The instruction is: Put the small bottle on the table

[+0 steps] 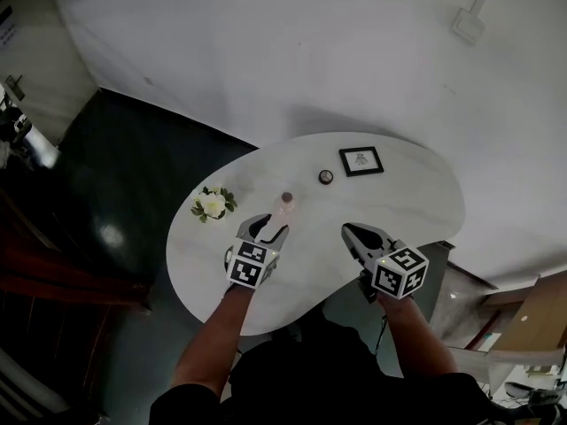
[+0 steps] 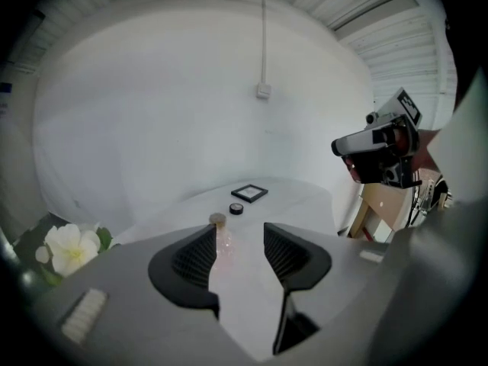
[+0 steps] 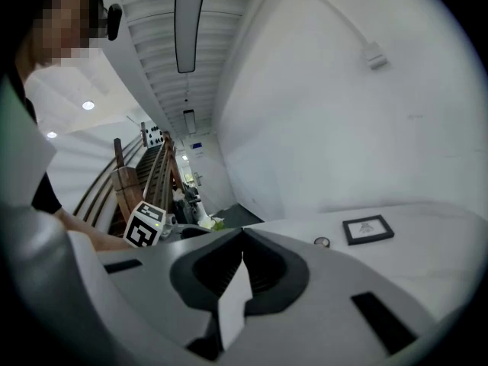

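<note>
Two grippers and five other items were on record, listed from the left of the head view. Item one: a white flower point(image 1: 213, 204) with green leaves, lying at the left end of the white table point(image 1: 399, 202). Item two: the left gripper point(image 1: 270, 227), jaws spread wide with nothing clamped; in its own view the left gripper point(image 2: 239, 231) showed bare tabletop between the pads. Item three: the small bottle point(image 1: 285, 204), clear and pinkish with a round cap, standing upright on the table, its long axis vertical. It stood just ahead of the left gripper's tips, and the left gripper view placed the bottle point(image 2: 222, 239) close by the left jaw, apparently apart from both pads. Item four: a small dark round thing point(image 1: 326, 177), further back on the table. Item five: a black picture frame point(image 1: 361, 160), lying flat beside it. Item six: the right gripper point(image 1: 353, 233), well apart from the bottle; its own view showed the right gripper point(image 3: 242, 233) with tips together and nothing between them. Assessment: the bottle appeared already set down, the left hand being much the nearer. Any coming move would probably be a straight pull back along the jaws' line, so neither pad clips the upright bottle.
</note>
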A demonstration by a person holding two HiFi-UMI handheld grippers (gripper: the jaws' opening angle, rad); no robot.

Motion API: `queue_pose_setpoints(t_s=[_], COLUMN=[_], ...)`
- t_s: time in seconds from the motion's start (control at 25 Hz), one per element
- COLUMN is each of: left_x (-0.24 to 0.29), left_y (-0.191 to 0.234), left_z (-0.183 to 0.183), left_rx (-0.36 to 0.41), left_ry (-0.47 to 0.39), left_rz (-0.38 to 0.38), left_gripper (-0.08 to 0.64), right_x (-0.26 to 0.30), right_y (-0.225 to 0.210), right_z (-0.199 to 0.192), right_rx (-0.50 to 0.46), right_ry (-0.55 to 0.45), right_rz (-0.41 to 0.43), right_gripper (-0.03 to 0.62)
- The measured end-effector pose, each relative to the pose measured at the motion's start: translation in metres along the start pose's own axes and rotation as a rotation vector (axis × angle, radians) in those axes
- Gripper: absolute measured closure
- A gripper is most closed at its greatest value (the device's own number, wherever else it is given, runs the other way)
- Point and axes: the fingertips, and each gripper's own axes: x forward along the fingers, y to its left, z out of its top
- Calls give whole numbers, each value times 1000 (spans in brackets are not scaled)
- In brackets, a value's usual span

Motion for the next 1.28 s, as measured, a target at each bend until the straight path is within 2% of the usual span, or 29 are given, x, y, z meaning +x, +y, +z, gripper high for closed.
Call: queue_pose_setpoints(t_s=[0.24,0.32,0.44,0.6,0.76,0.92,1.04,1.16,1.28], left_x=[-39,-47,-53,-62,-78,-92,-104,-117,-130], left_y=[-6,-15,-31,-55,-80,-100,-113,-127,-131], left_z=[24,27,29,41,60,76,87,97,111], left_rx=[-75,-84,-106,-156,-183,-156,-165,-161,-117], left_ry=[-68,-64,-54,-97,-166,-195,-230,-265,-286], left_rz=[-18,-26,-16,45,116,202,261,293,309], left_gripper=[364,391,393,429,495,524,545,548,548], right_x=[-18,-25,-38,-64,-101,-135,-150,-162,-172], right_y=[10,10,5,-1,-7,-16,-14,-4,4], right_z=[32,37,37,38,36,42,50,56,59], right_rx=[-55,-57,-48,-74,-100,-96,-111,-147,-221], right_ry=[-59,-76,-95,-117,-151,-204,-246,-273,-277], right_rz=[15,29,51,101,137,161,187,212,220], right_gripper=[581,581,581,581,581,581,581,581,581])
